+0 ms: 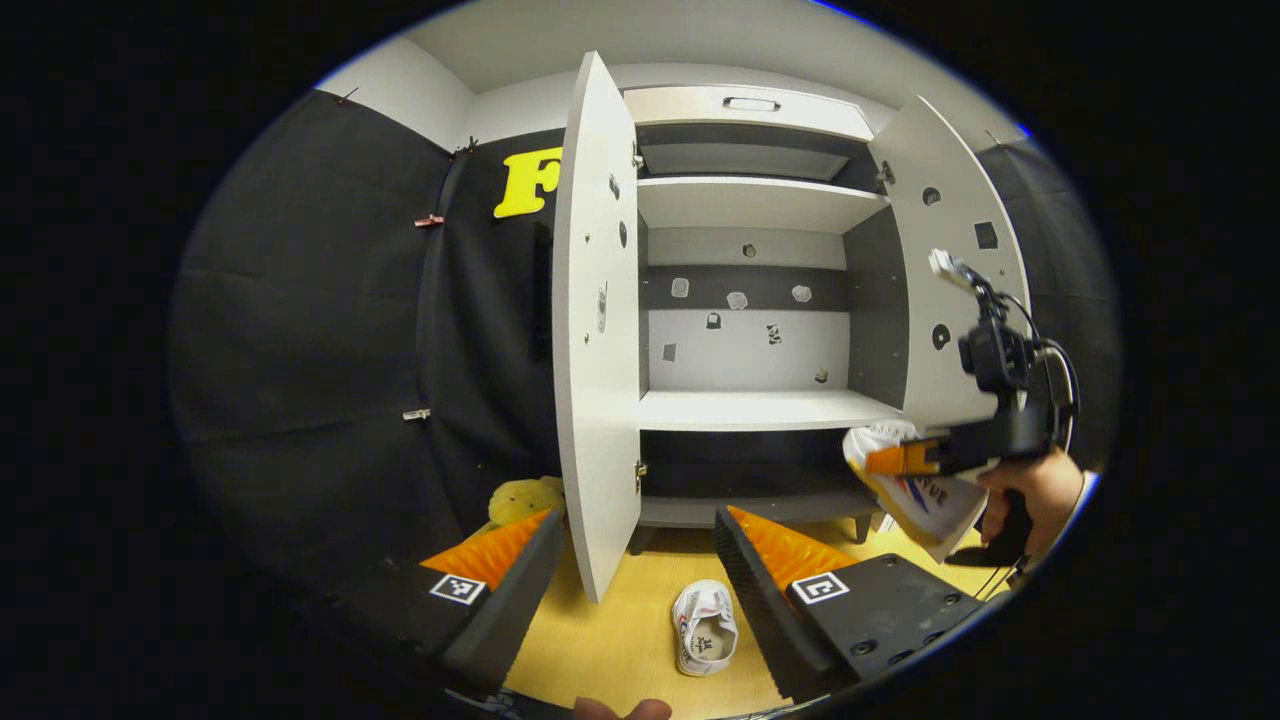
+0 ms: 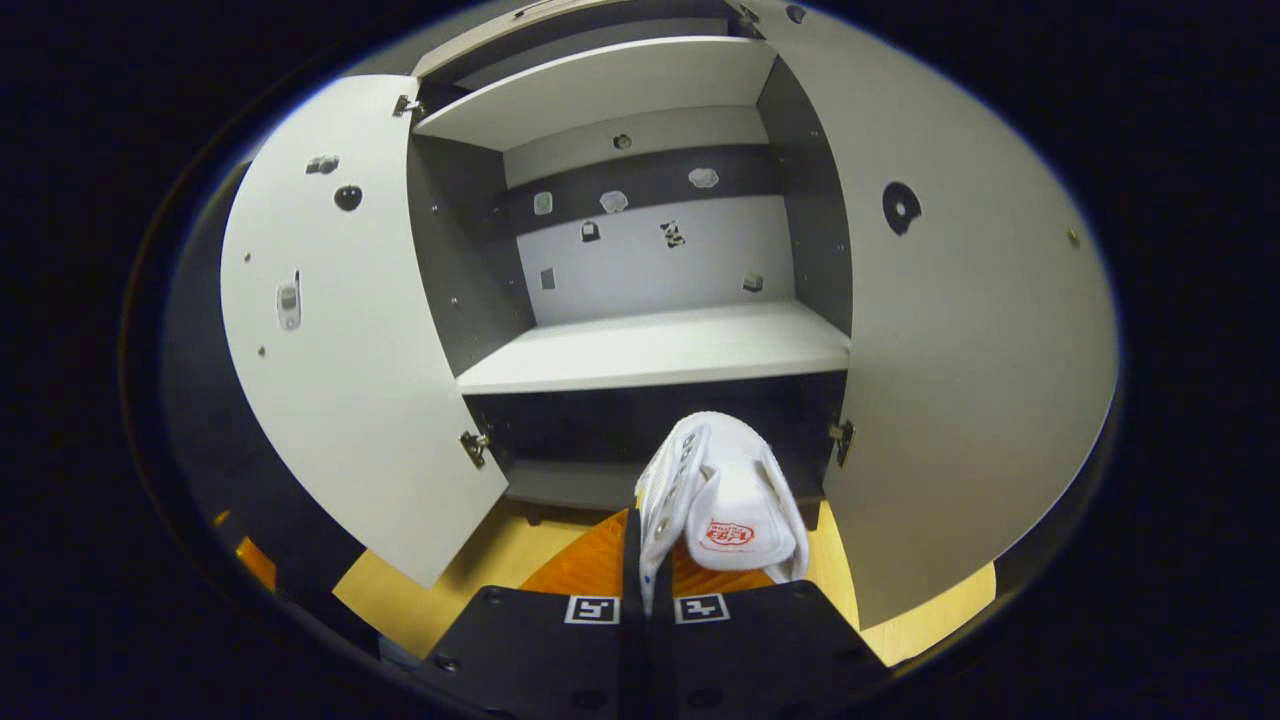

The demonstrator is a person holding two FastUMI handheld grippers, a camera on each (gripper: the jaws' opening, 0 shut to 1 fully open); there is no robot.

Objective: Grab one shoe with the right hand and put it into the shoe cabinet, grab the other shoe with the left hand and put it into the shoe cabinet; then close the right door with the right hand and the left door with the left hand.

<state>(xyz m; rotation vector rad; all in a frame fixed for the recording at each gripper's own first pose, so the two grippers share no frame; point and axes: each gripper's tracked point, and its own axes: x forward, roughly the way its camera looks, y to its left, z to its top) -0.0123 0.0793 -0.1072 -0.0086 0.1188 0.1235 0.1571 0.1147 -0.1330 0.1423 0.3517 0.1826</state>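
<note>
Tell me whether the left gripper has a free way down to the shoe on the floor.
Probably yes. The left gripper is open, and the shoe lies on bare floor between its fingers, with nothing between. The left door stands close beside.

The wooden floor (image 1: 620, 640) lies below the left gripper (image 1: 630, 570). One white shoe (image 1: 703, 627) lies on it, sole down, between that gripper's fingers and near the right one. The shoe cabinet (image 1: 745, 405) stands on the floor, ahead of the gripper.
</note>
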